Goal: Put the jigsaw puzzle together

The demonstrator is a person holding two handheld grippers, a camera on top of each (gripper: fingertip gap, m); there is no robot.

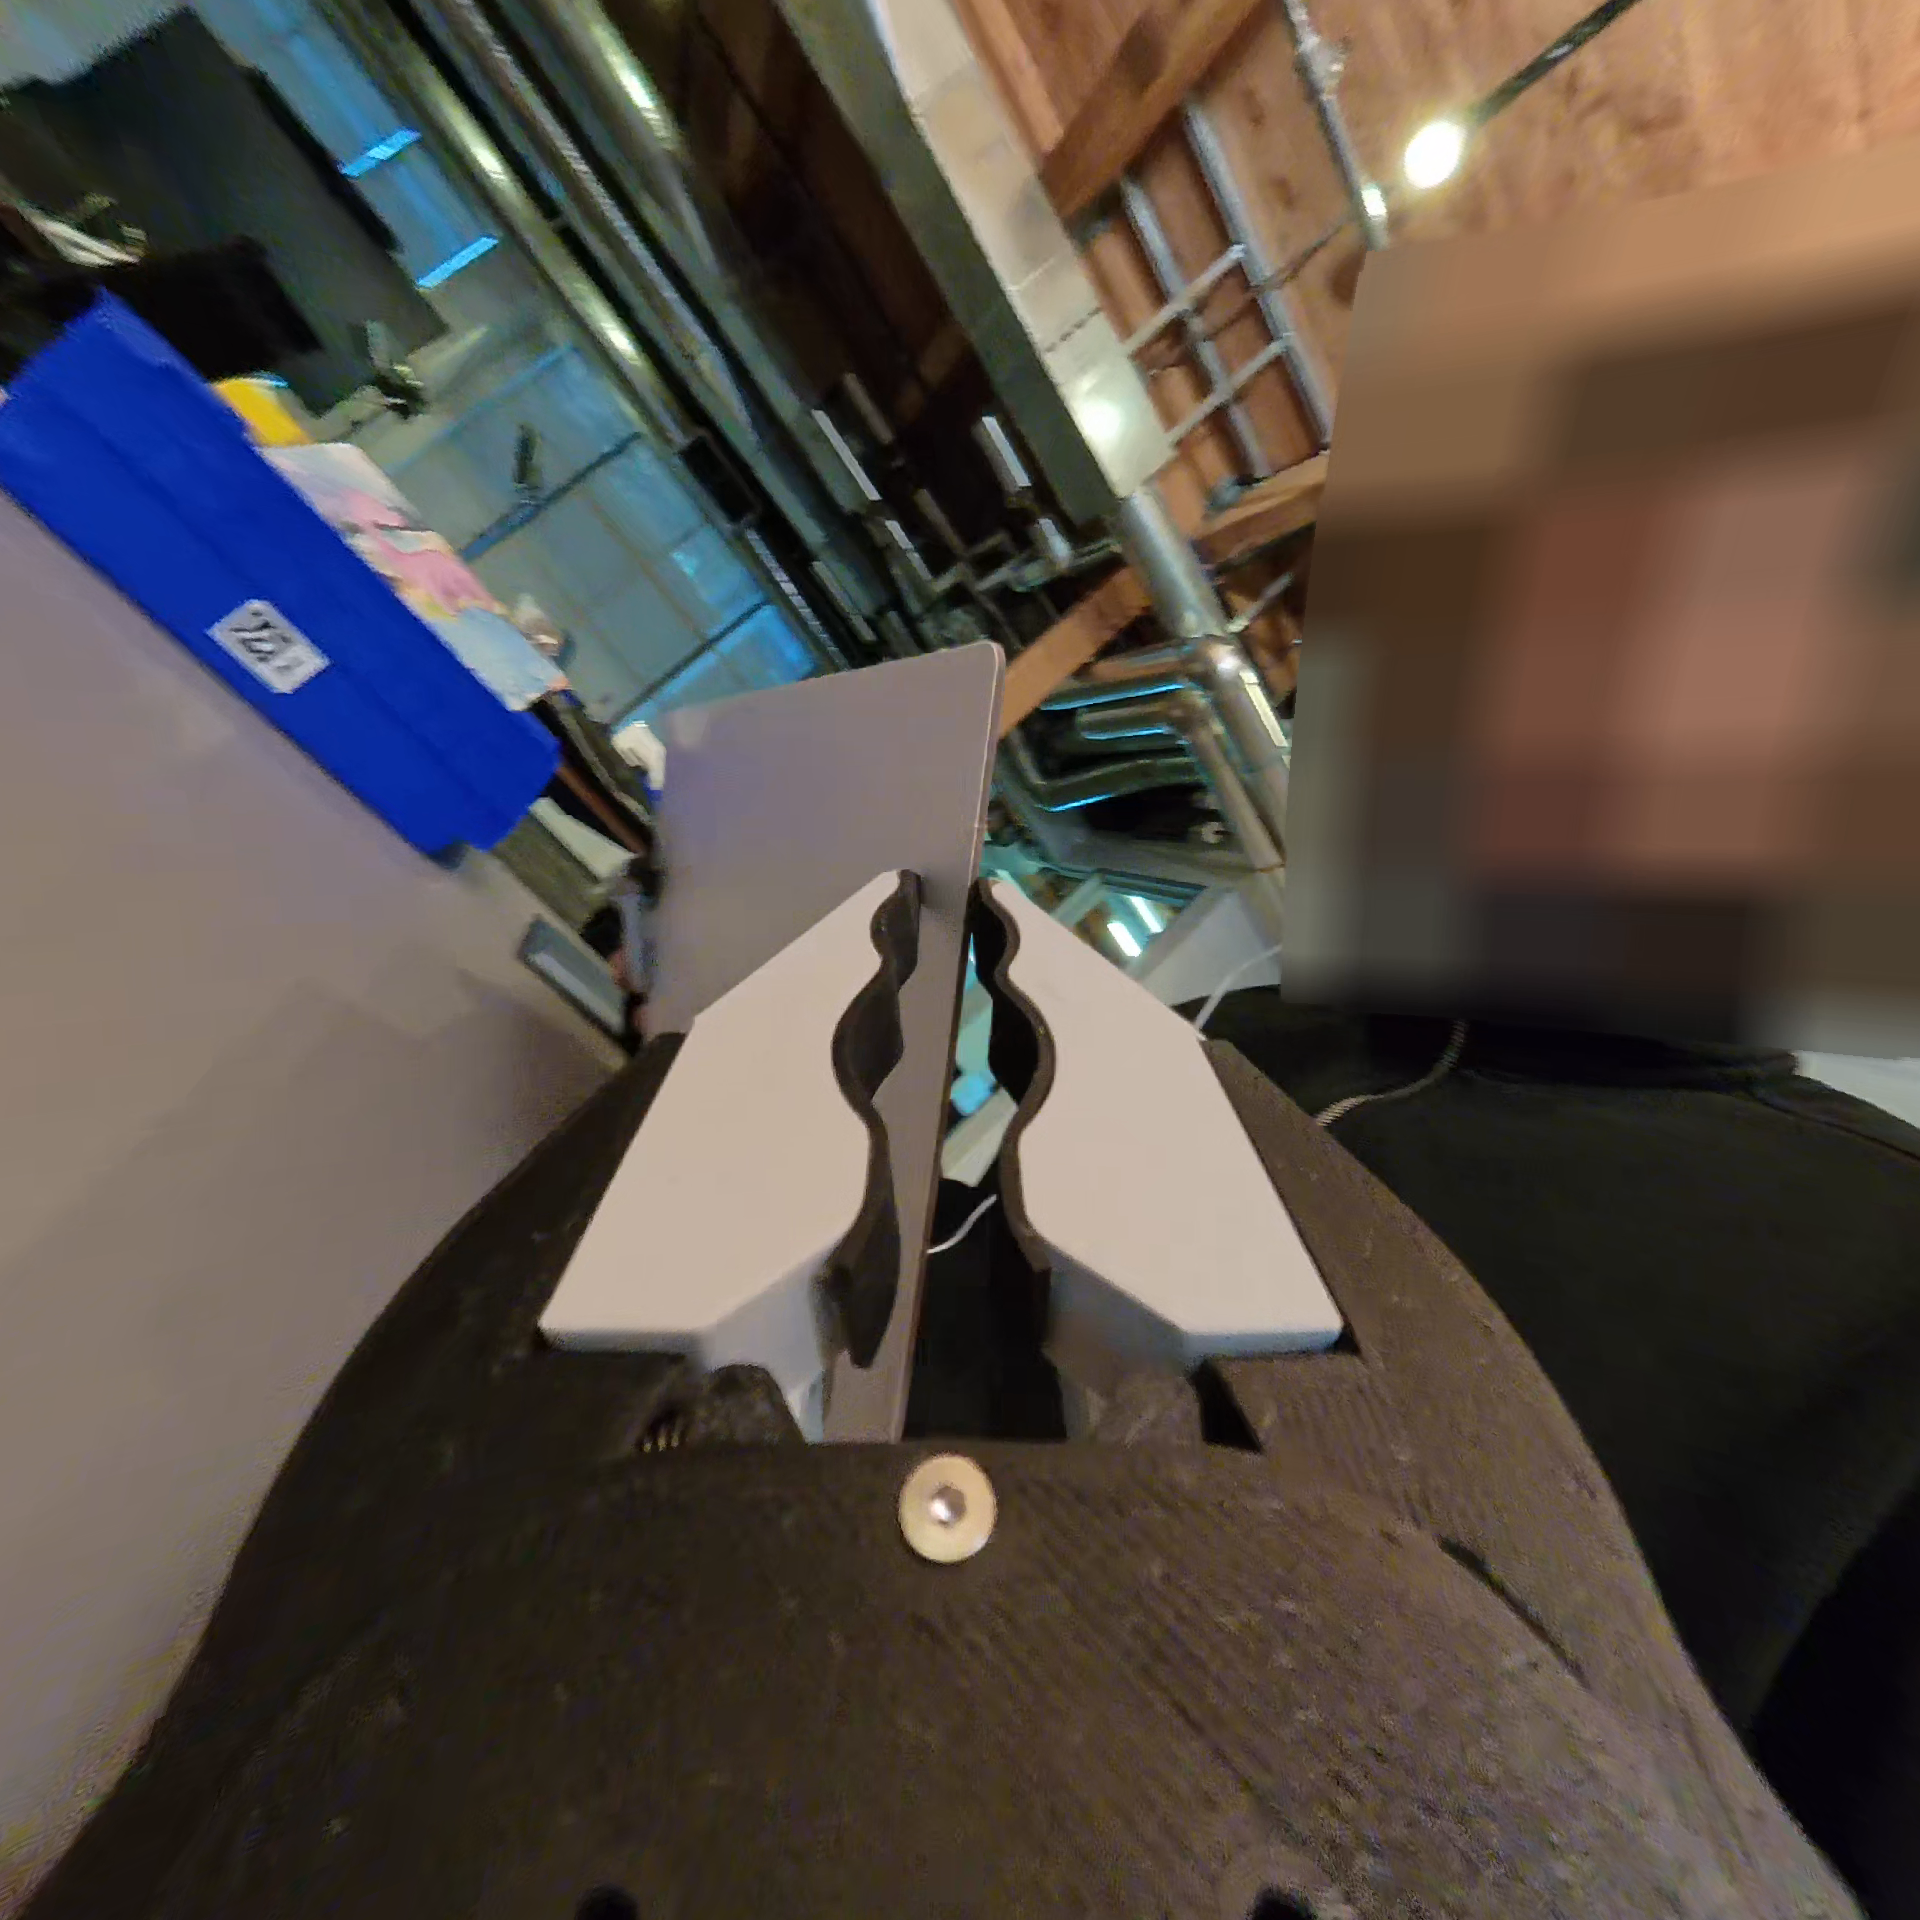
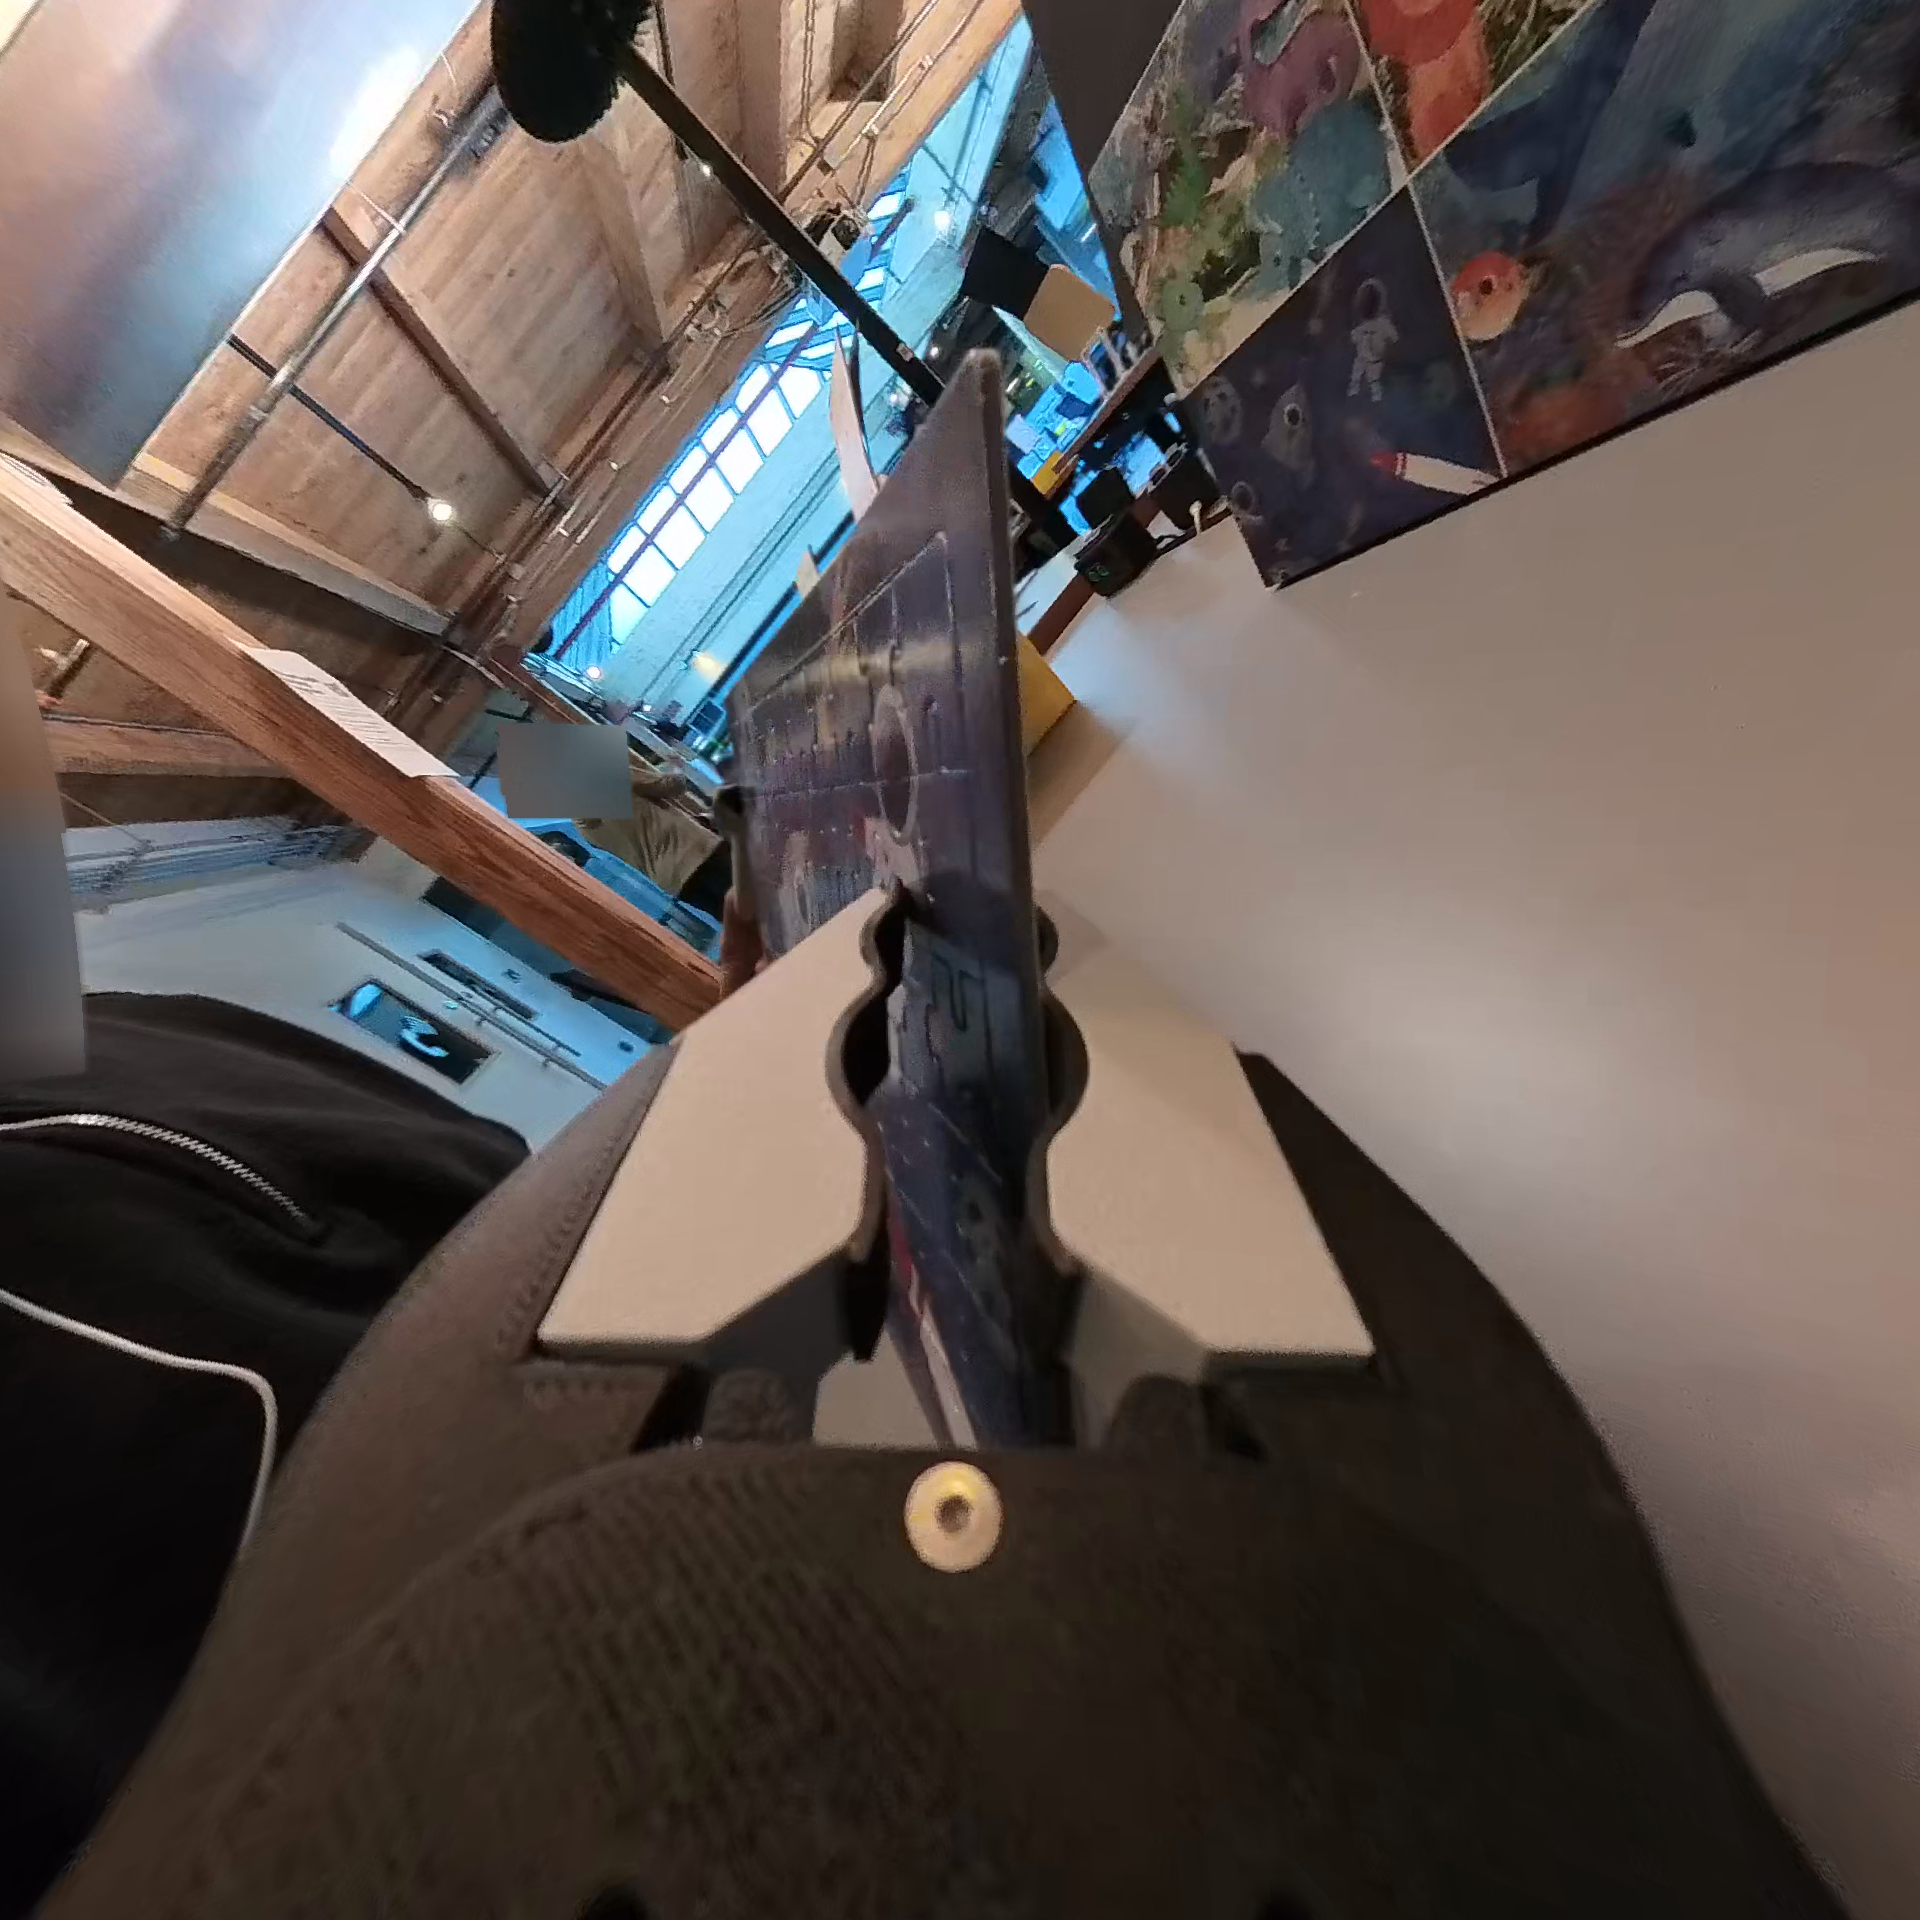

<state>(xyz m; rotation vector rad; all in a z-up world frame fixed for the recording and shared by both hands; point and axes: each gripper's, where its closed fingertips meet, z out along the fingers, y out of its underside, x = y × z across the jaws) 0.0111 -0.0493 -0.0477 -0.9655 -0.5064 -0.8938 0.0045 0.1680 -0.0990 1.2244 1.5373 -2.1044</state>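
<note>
Left tongs [image 1: 945,904] pinch a grey-backed board [image 1: 831,790] edge-on, held in the air; right tongs [image 2: 966,925] clamp the dark space puzzle board [image 2: 894,727], lifted beside the white table [image 2: 1455,831].

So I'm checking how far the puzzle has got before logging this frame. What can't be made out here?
- Left wrist view: the board in the left gripper shows only its plain grey back; its picture faces away.
- Right wrist view: the puzzle board in the right gripper is seen nearly edge-on, so missing pieces can't be counted.
- Puzzle box: cut off by the frame edge.
</note>
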